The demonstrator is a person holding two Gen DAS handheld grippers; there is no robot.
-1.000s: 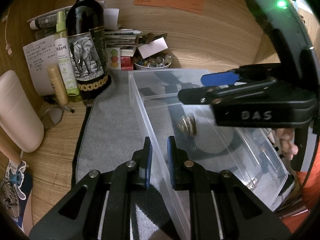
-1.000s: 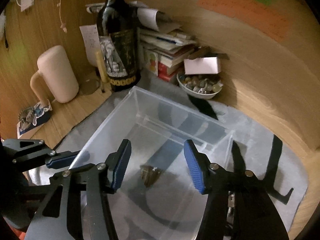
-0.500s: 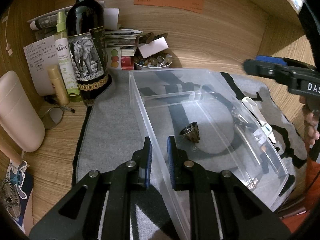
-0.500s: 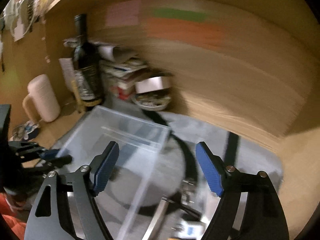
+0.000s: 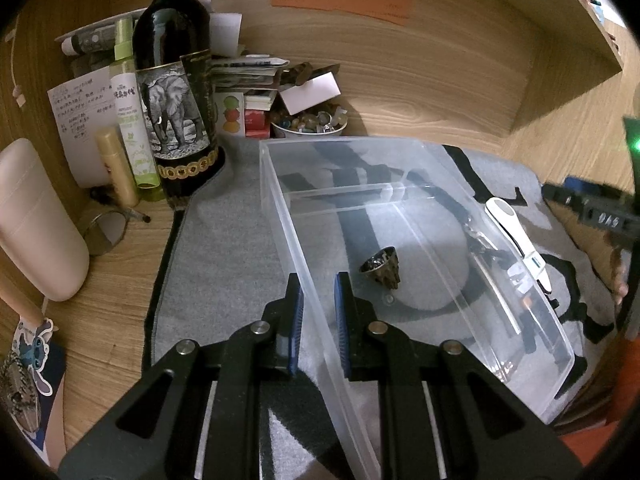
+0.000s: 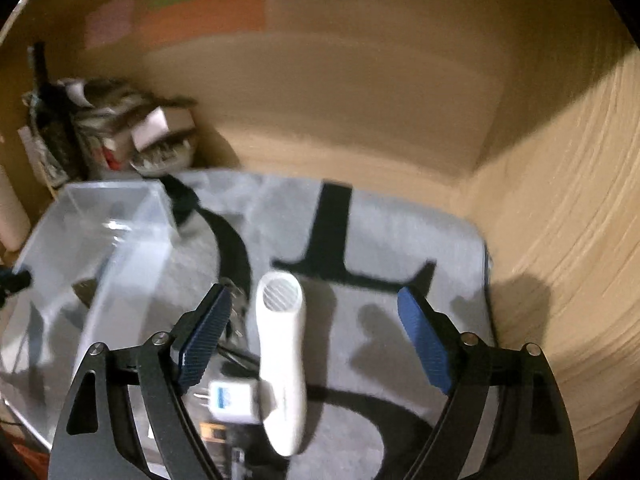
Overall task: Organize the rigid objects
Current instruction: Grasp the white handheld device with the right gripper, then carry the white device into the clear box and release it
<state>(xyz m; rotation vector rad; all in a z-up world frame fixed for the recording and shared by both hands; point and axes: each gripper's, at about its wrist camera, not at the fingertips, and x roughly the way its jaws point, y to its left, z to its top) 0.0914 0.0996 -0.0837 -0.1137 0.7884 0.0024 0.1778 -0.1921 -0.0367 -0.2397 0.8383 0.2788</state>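
A clear plastic bin (image 5: 520, 280) sits on a grey mat (image 5: 224, 264). A small dark metal cup (image 5: 382, 267) lies inside it. My left gripper (image 5: 318, 304) is shut on the bin's left wall. My right gripper (image 6: 316, 344) is open wide, above a white handheld device (image 6: 282, 356) lying on the mat right of the bin (image 6: 100, 248). A small white plug (image 6: 232, 400) and dark metal items lie by the device. The device also shows in the left wrist view (image 5: 516, 240), and the right gripper at the right edge (image 5: 592, 208).
A wine bottle (image 5: 176, 92), a green spray bottle (image 5: 130, 112), a pale tube (image 5: 116, 168), a bowl of stones (image 5: 310, 124), stacked papers and a beige mug (image 5: 36, 220) crowd the back left. Wooden walls close the back and right.
My right gripper moved right, from over the bin to over the white device, and opened wider. The left gripper and the bin have not moved.
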